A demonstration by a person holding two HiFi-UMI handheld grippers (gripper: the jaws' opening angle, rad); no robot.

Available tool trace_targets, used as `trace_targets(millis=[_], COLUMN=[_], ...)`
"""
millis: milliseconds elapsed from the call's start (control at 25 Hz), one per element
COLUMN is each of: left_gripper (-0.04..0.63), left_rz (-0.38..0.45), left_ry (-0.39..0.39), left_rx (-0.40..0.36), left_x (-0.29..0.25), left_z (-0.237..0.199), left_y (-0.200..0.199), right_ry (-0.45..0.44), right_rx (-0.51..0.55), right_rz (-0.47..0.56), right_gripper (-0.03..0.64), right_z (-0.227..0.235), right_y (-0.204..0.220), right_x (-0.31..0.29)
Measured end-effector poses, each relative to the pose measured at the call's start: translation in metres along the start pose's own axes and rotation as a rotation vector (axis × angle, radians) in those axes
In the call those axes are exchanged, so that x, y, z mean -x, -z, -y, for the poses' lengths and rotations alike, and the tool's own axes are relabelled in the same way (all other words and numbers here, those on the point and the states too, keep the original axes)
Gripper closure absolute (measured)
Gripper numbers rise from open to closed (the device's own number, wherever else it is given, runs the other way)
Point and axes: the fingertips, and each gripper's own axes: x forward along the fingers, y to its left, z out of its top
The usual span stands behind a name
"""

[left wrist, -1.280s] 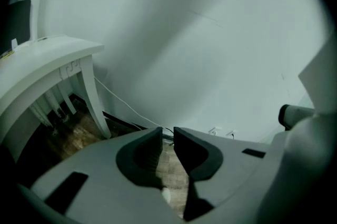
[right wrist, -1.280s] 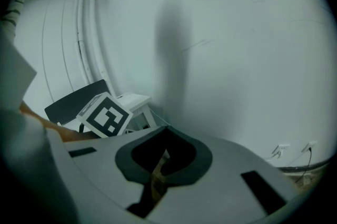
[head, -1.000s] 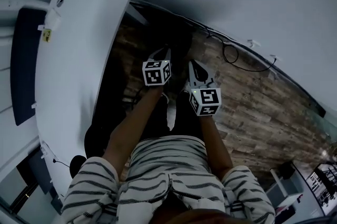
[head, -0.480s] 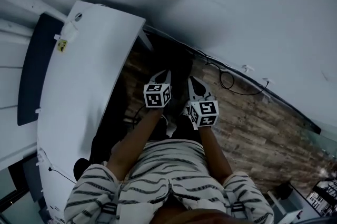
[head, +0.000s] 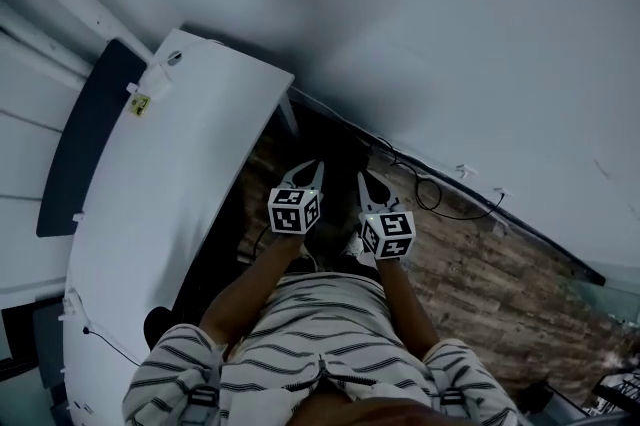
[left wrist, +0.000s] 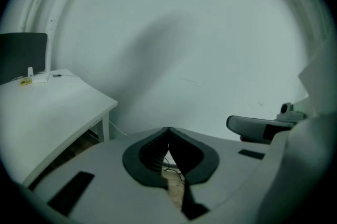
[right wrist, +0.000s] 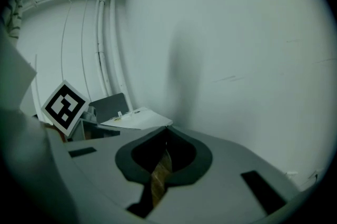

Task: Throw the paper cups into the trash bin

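Paper cups show in none of the three views, and no trash bin does either, so where they stand cannot be told.

Nearest the camera is the person's striped shirt [head: 320, 324], with both bare forearms stretched forward from it, side by side and close together. The left gripper [head: 313, 170] and the right gripper [head: 366, 184] sit level with each other, each tilted a little below level, pointing out over the wooden floor [head: 480, 259] toward the foot of the wall [head: 430, 34].

In the left gripper view the fingers [left wrist: 138, 157] meet at their tips with nothing between them. The right gripper view shows the same: tips together, only floor seen through the gap behind them. Both hands are empty.

Left of the hands stands a white table [head: 170, 184], bare except for a small tag and fitting at its far corner. A dark panel [head: 85, 154] lies beyond it, and a cable [head: 430, 199] runs along the skirting.

My judgement: empty, closed fingers fit hands that are yet to fetch cups, and equally hands that have already let them go. Any next move needs cups or bin in sight.
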Motion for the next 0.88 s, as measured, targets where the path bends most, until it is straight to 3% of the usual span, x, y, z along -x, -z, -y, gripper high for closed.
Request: trace_targets(millis=[880], left_gripper=[0.572], left_rz=[0.206], left_ry=[0.014], left_rx=[-0.087], left_x=[0.075], left_z=[0.004], left_y=[-0.048], right_ry=[-0.122], right_rx=[0.059], right_rz=[0.136], right_gripper=[0.607], right_z=[-0.052], right_y=[-0.058], right_x=[0.002])
